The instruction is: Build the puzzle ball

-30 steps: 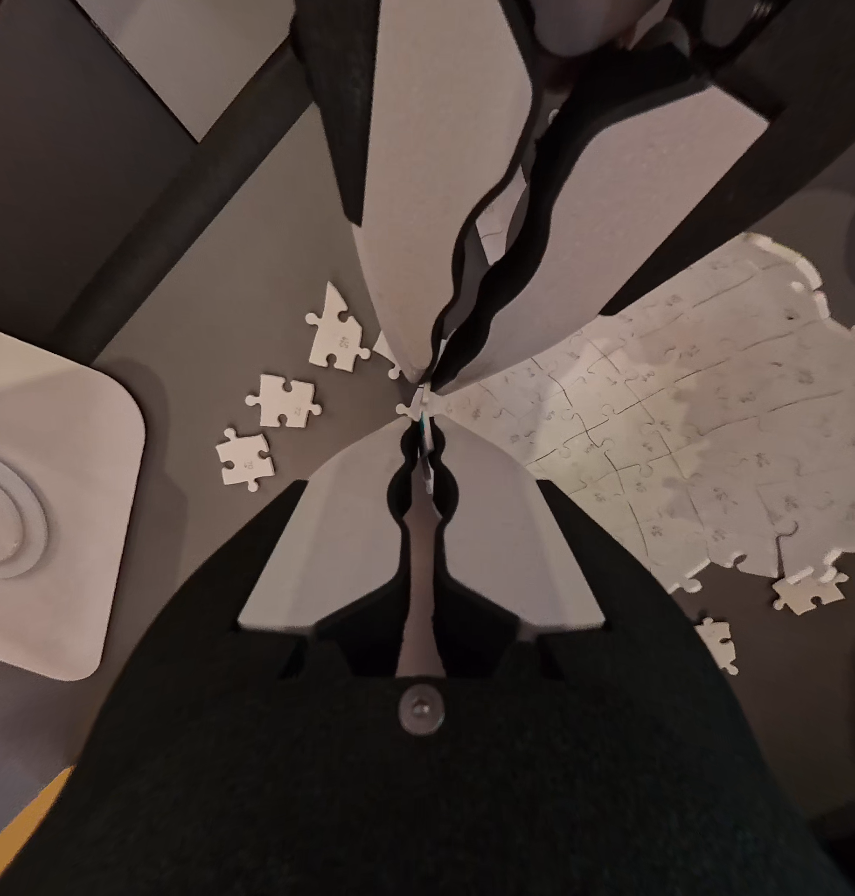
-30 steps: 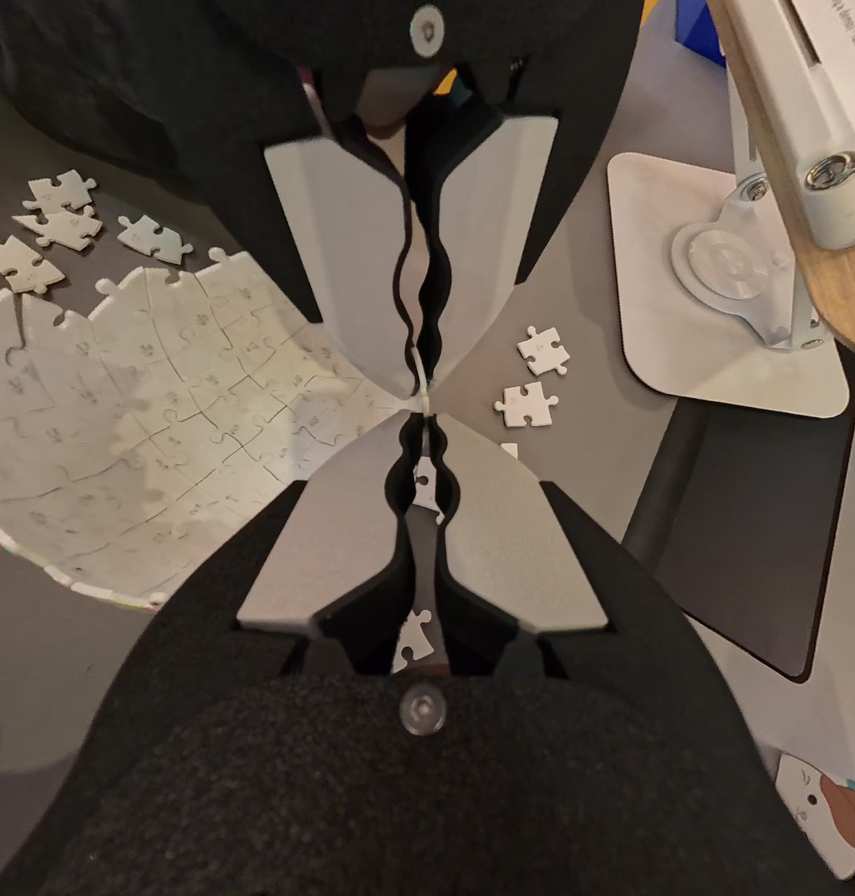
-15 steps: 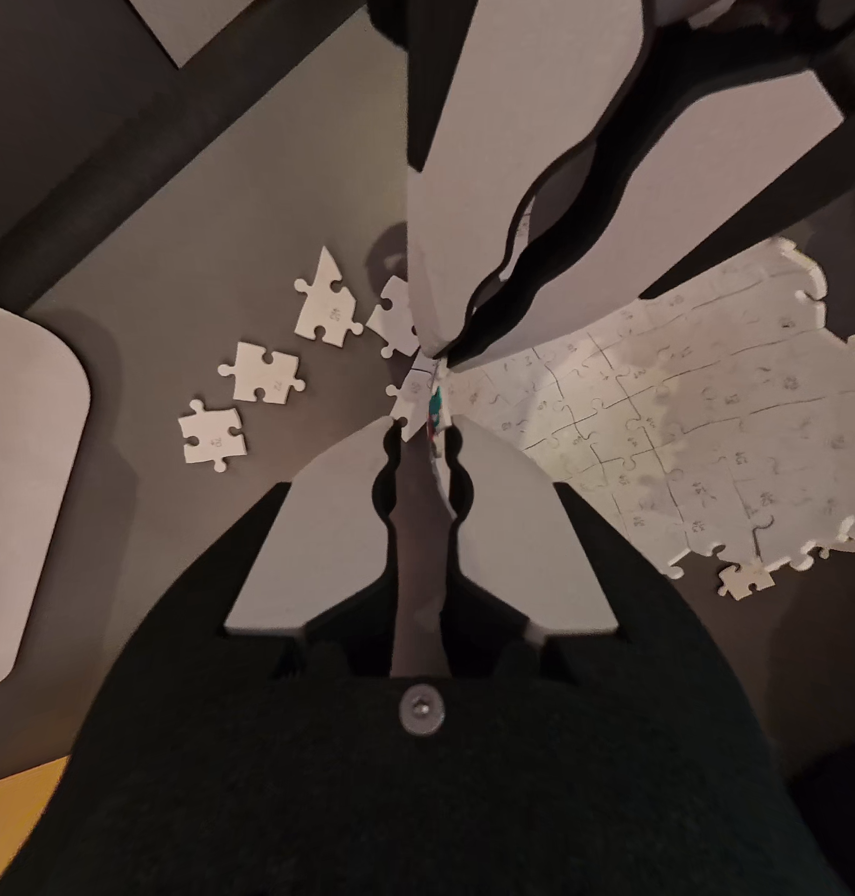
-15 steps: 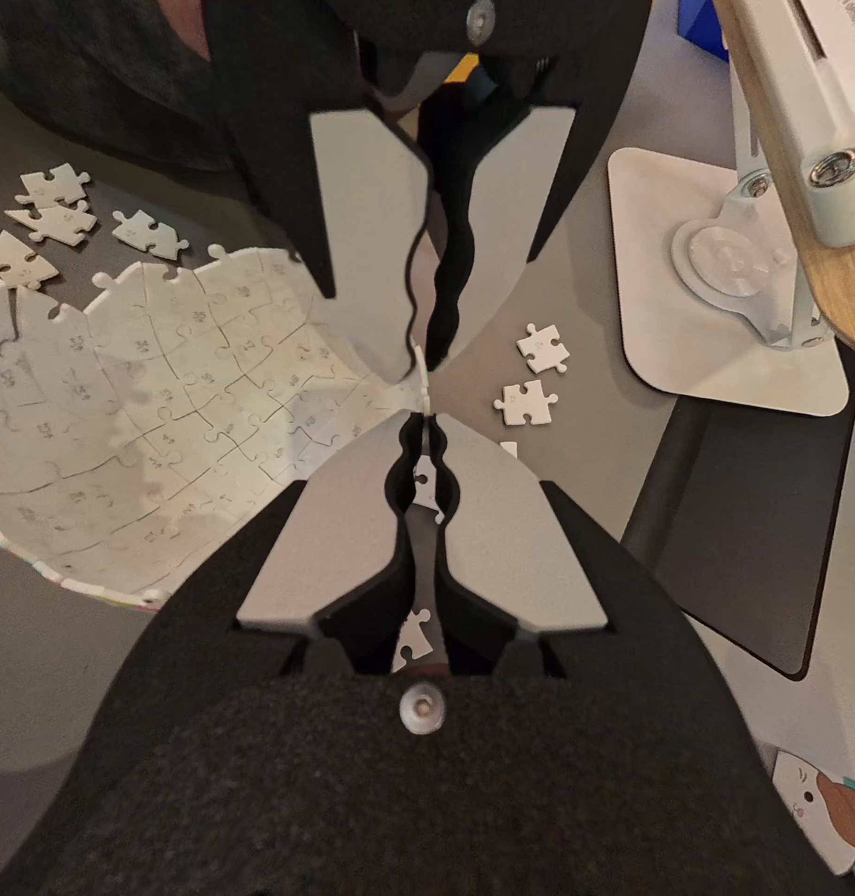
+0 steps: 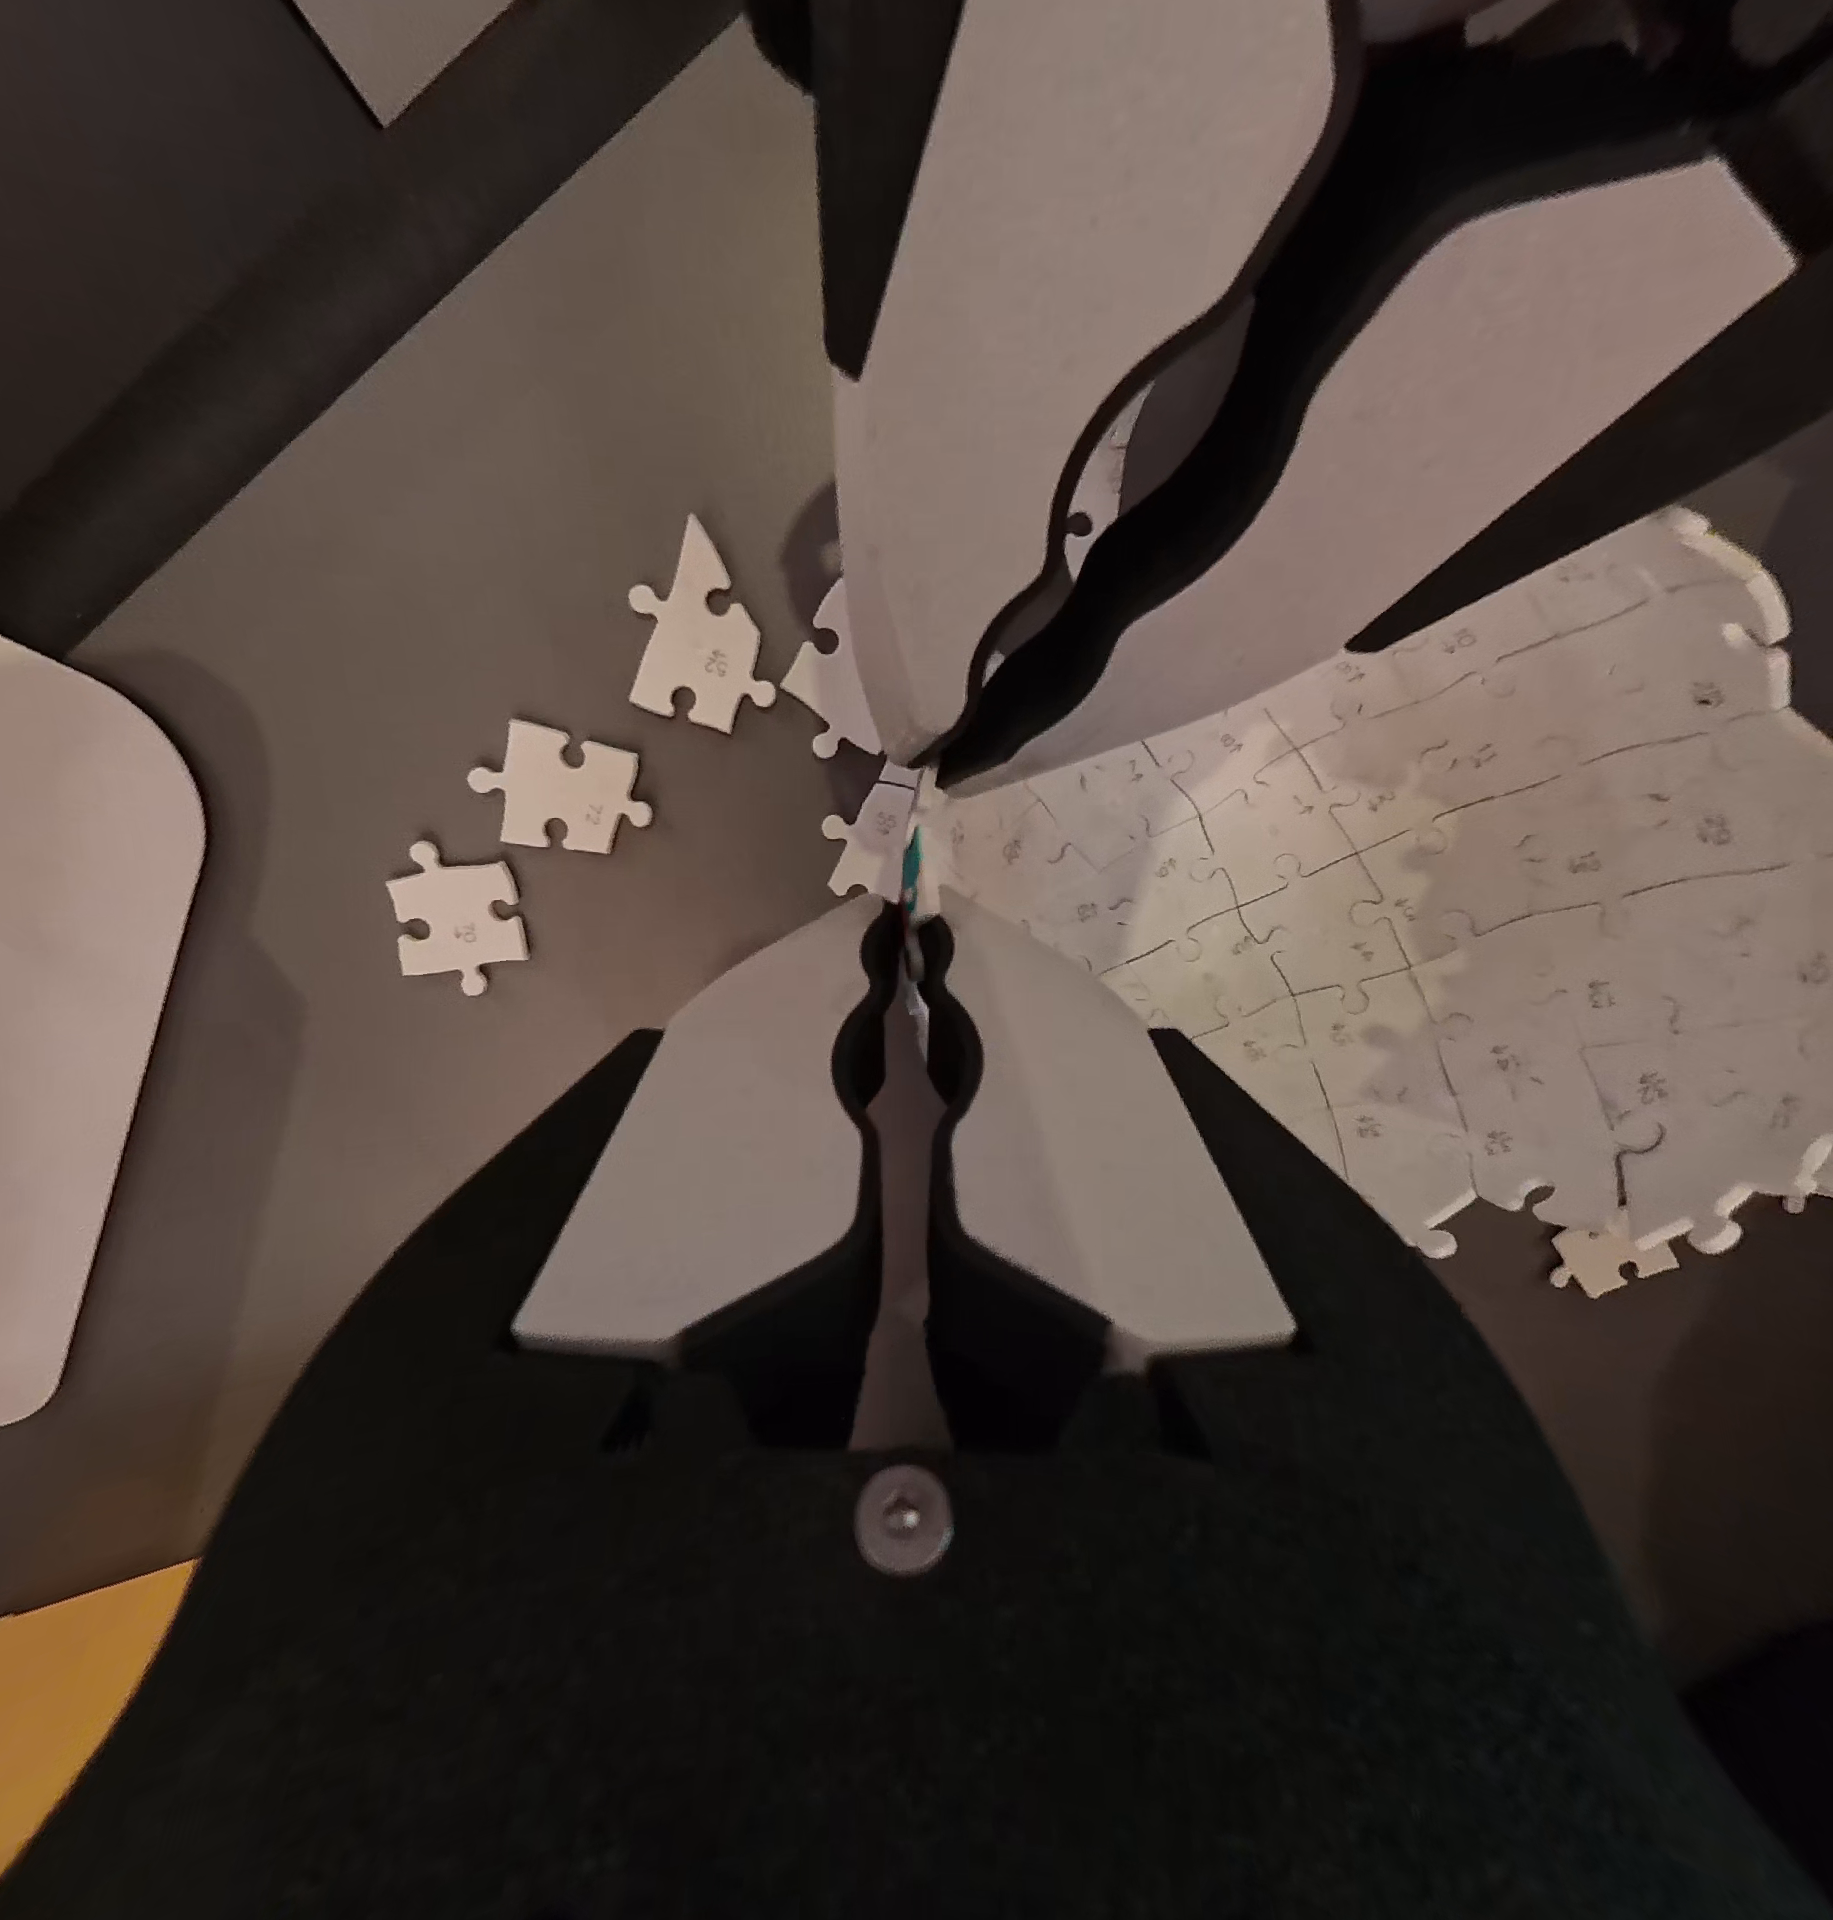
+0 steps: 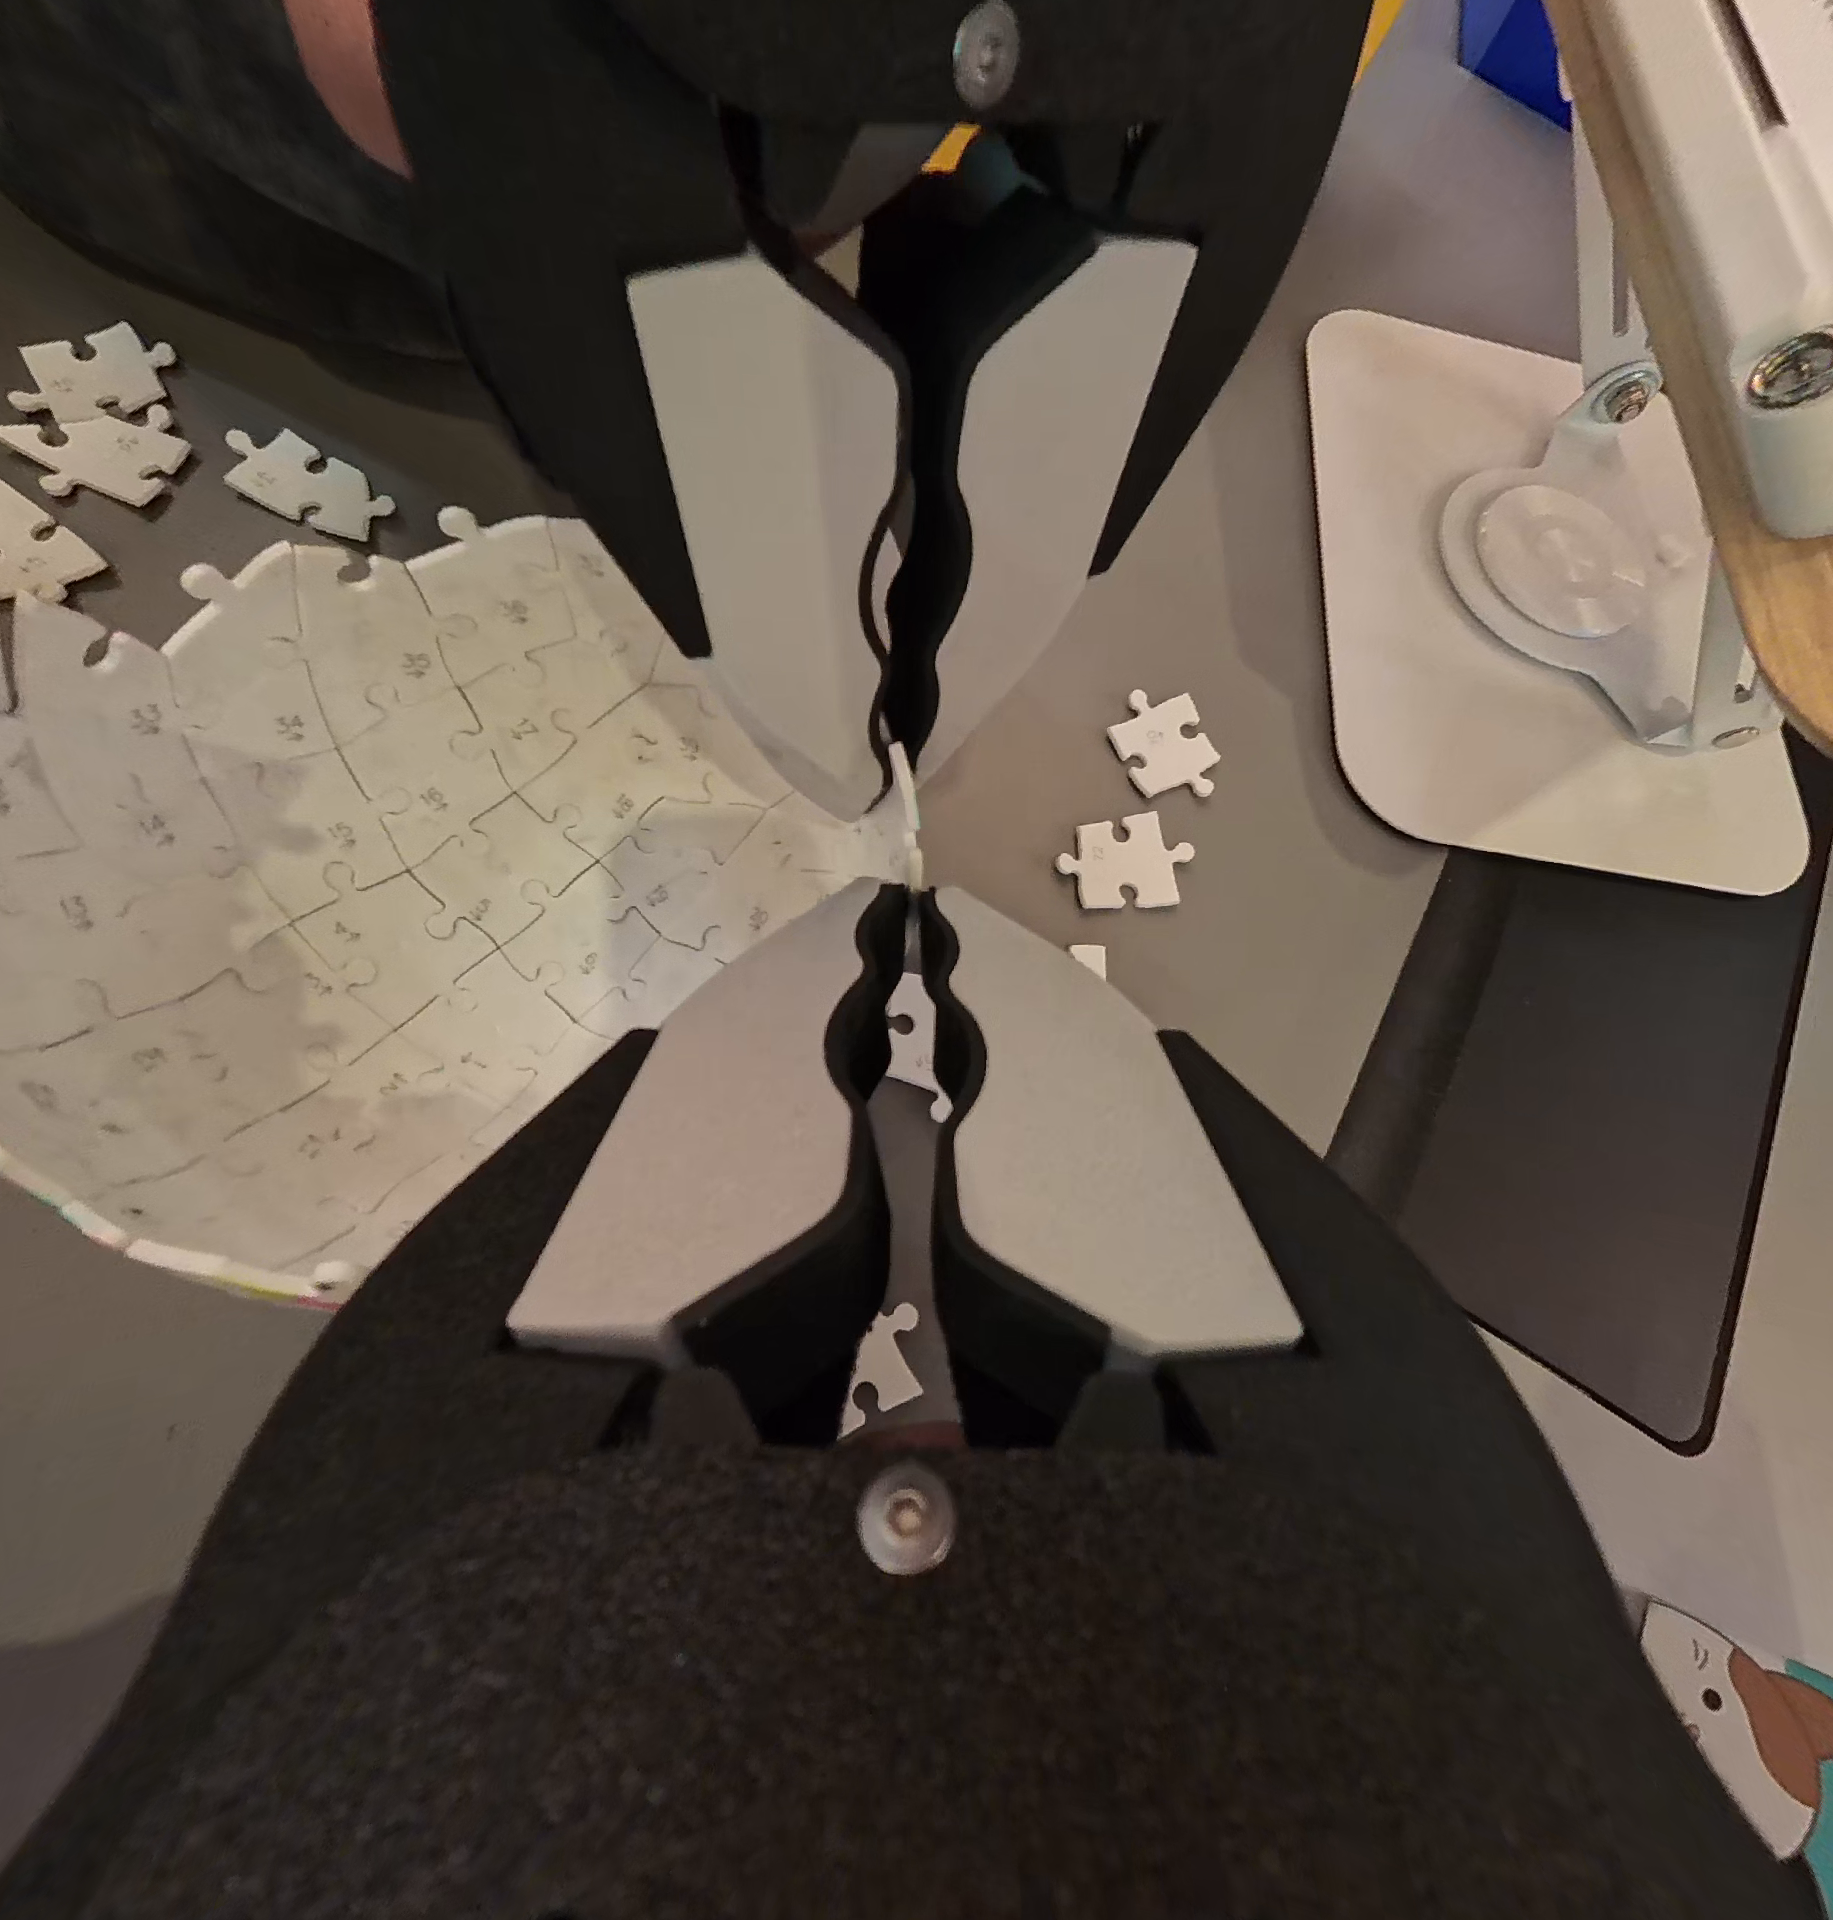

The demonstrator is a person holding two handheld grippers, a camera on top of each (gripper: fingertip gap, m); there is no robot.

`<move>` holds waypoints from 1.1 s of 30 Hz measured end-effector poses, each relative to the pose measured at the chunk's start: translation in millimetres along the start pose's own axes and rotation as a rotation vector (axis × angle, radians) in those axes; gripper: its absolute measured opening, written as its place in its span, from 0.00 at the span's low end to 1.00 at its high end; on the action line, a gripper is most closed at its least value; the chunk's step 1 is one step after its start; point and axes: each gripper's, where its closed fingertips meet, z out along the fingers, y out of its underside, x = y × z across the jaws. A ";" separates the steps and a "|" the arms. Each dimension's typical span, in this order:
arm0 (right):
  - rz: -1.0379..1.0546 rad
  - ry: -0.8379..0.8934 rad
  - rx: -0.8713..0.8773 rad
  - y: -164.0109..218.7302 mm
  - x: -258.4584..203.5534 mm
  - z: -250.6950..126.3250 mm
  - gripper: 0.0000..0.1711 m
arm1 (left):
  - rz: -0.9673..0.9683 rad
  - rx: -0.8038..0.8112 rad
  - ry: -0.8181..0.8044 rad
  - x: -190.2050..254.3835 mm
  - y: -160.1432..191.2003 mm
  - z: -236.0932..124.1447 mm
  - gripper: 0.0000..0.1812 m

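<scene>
White curved puzzle shell (image 6: 299,883), light and brittle (judging by thinness), rim pinched between left gripper (image 5: 907,914) and right gripper (image 6: 907,894) tips.

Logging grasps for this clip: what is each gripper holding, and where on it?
Both the left gripper and right gripper are shut on the rim of the half-built puzzle ball, tip to tip, at its edge piece.

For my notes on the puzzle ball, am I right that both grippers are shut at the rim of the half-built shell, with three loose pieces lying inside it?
Not quite: the half-built shell holds no loose pieces. They lie outside it on the table, as the left wrist view shows. Both the left gripper and the right gripper are shut at its rim.
</scene>
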 end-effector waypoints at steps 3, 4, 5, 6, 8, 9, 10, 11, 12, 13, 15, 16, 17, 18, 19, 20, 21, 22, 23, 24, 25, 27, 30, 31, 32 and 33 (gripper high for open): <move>0.001 0.002 -0.001 0.4 0.3 -0.2 0.02 | 0.004 0.004 0.009 0.0 -0.4 0.3 0.01; 0.003 -0.001 0.000 0.3 -0.1 -0.3 0.02 | 0.007 0.007 0.012 0.1 -0.4 0.5 0.01; 0.004 0.000 0.001 0.3 0.1 -0.2 0.01 | 0.010 0.008 0.016 0.2 -0.5 0.5 0.01; 0.004 0.002 0.000 0.4 0.5 -0.3 0.02 | 0.012 0.012 0.016 0.0 -1.1 0.2 0.01; 0.005 0.001 0.001 0.0 0.3 -0.3 0.01 | 0.013 0.021 0.037 3.1 -1.7 -1.1 0.04; 0.004 0.002 0.001 -0.1 0.4 0.0 0.01 | 0.010 0.031 0.055 5.6 -3.2 -3.1 0.10; 0.006 0.000 0.002 -0.4 0.4 0.2 0.01 | 0.006 0.047 0.067 7.3 -5.3 -5.3 0.12; 0.006 0.000 0.003 -0.4 0.3 0.4 0.02 | 0.002 0.054 0.068 7.1 -6.1 -6.7 0.12; 0.005 0.000 0.002 -0.5 0.3 0.4 0.02 | -0.002 0.052 0.059 5.3 -5.9 -6.9 0.12; 0.005 0.000 0.002 -0.6 0.3 0.4 0.01 | -0.007 0.047 0.047 2.5 -5.2 -6.2 0.12; 0.002 0.001 0.000 -0.7 0.1 0.3 0.02 | -0.019 0.040 0.038 -1.1 -4.1 -3.8 0.10; 0.001 0.002 -0.002 -0.6 0.1 0.3 0.02 | -0.023 0.035 0.041 -1.4 -3.4 -2.7 0.09; 0.001 0.002 -0.003 -0.7 0.0 0.3 0.02 | -0.023 0.030 0.045 -1.0 -3.0 -2.1 0.07; 0.001 0.002 -0.003 -0.7 0.1 0.2 0.02 | -0.021 0.031 0.046 -0.6 -3.1 -1.9 0.05; 0.000 0.003 -0.002 -0.8 0.2 0.2 0.02 | -0.017 0.031 0.048 0.2 -3.3 -1.8 0.03; 0.001 0.004 -0.002 -0.8 0.4 0.3 0.02 | -0.013 0.030 0.044 0.4 -3.3 -1.8 0.02; 0.000 0.007 -0.001 -0.7 0.7 0.2 0.02 | -0.008 0.030 0.037 0.0 -3.3 -1.7 0.01; 0.000 0.007 -0.001 -0.7 0.8 0.3 0.02 | -0.005 0.030 0.033 -0.2 -3.3 -1.7 0.01; 0.000 0.007 -0.001 -0.8 0.8 0.6 0.02 | -0.006 0.029 0.031 -0.2 -3.1 -1.8 0.01; -0.001 0.008 -0.002 -0.9 0.8 0.7 0.02 | -0.007 0.027 0.030 -0.3 -2.9 -1.8 0.01; -0.001 0.009 -0.002 -0.9 0.9 0.9 0.02 | -0.007 0.025 0.029 -0.4 -2.6 -1.8 0.01; 0.001 0.007 -0.002 -1.0 0.5 1.0 0.02 | -0.002 0.023 0.024 -0.4 -2.2 -1.8 0.01; 0.011 0.001 -0.002 -0.7 -0.2 0.9 0.02 | 0.014 0.019 0.008 -0.3 -2.1 -1.8 0.01; 0.020 -0.005 -0.003 -0.5 -0.5 0.8 0.02 | 0.019 0.018 0.003 -0.3 -2.1 -1.7 0.01; 0.031 -0.011 -0.005 0.0 -1.0 0.8 0.02 | 0.023 0.017 -0.001 -0.5 -1.9 -1.5 0.01; 0.044 -0.022 -0.008 0.9 -2.2 0.7 0.04 | 0.023 0.016 -0.003 -0.5 -1.9 -1.6 0.01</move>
